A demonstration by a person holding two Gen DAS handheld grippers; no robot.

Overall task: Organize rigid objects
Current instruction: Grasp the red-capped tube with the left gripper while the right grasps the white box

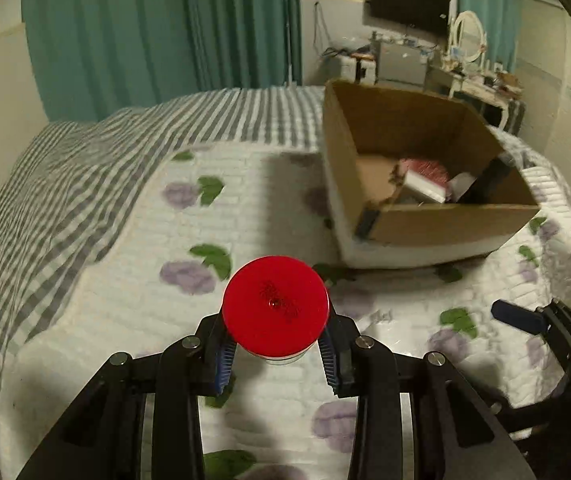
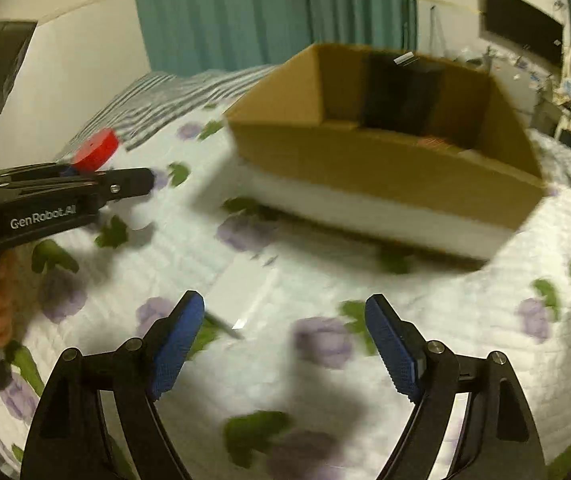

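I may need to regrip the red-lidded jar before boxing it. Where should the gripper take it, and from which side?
Grip the red-lidded jar as the left gripper does now: just under the wide lid, pads on opposite sides of the round clear body, coming in level. The overhanging lid should stop it slipping down.

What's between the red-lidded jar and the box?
Nothing visible: only bare quilt lies between the jar, held in the left gripper, and the box. Its near wall must be cleared.

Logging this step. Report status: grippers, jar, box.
Left gripper shut on red-lidded jar, held above the bed. Right gripper open, empty. Box ahead, already holding items. Nothing in the way.
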